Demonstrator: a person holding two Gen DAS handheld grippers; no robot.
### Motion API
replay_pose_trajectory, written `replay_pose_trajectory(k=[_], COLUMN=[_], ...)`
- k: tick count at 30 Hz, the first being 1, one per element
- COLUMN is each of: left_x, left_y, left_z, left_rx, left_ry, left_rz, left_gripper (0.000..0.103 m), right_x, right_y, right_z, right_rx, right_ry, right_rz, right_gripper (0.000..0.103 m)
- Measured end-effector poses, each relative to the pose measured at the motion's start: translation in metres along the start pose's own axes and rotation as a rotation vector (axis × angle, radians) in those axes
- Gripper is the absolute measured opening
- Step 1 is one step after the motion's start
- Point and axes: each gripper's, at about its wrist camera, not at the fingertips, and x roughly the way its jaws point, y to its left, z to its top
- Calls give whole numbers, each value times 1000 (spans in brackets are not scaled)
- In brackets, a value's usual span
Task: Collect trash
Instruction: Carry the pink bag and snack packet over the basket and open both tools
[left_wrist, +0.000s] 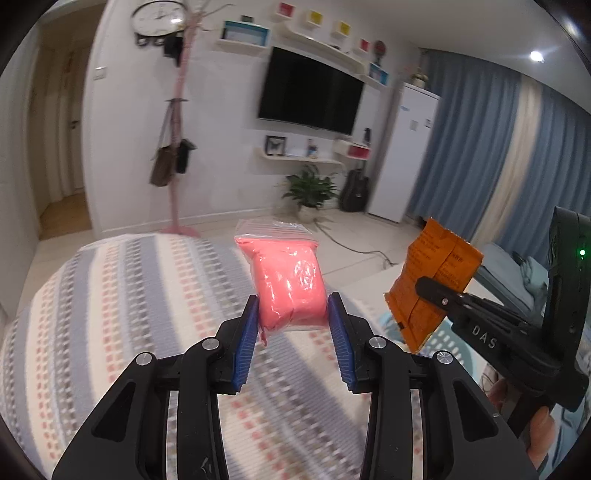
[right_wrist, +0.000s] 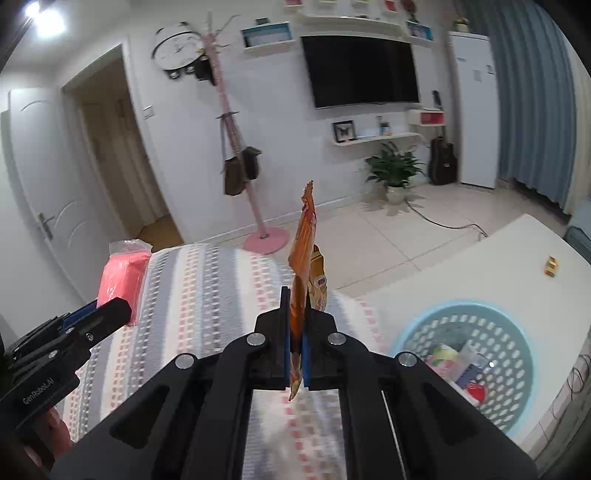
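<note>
Mid-carry above striped bedspread (left_wrist: 129, 295): left gripper (left_wrist: 291, 325) clamped on clear zip bag of pink powder (left_wrist: 288, 280), right gripper (right_wrist: 295, 339) pinched shut on flat orange foil wrapper (right_wrist: 304, 258); next, likely swing over pale blue perforated plastic basket (right_wrist: 410, 332) and release

Both grippers hang over the striped bed (right_wrist: 207, 295), the basket (right_wrist: 465, 354) on the white table (right_wrist: 480, 266) to its right, the coat stand (right_wrist: 236, 147) far behind.
</note>
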Motion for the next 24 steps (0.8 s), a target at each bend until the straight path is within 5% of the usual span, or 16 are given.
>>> replay_pose_trajectory(k=[11,24], left_x=[78,169], left_y=[-75,-135], left_z=[0,-34], left_rx=[66,95], left_ry=[128,368], left_rz=[-146,-326], left_gripper=[36,36], right_x=[6,40], right_y=[-100,-206], right_z=[-12,-60], right_rx=[140,321], right_ry=[48,261], right_rz=[-120,-239], right_gripper=[3,3])
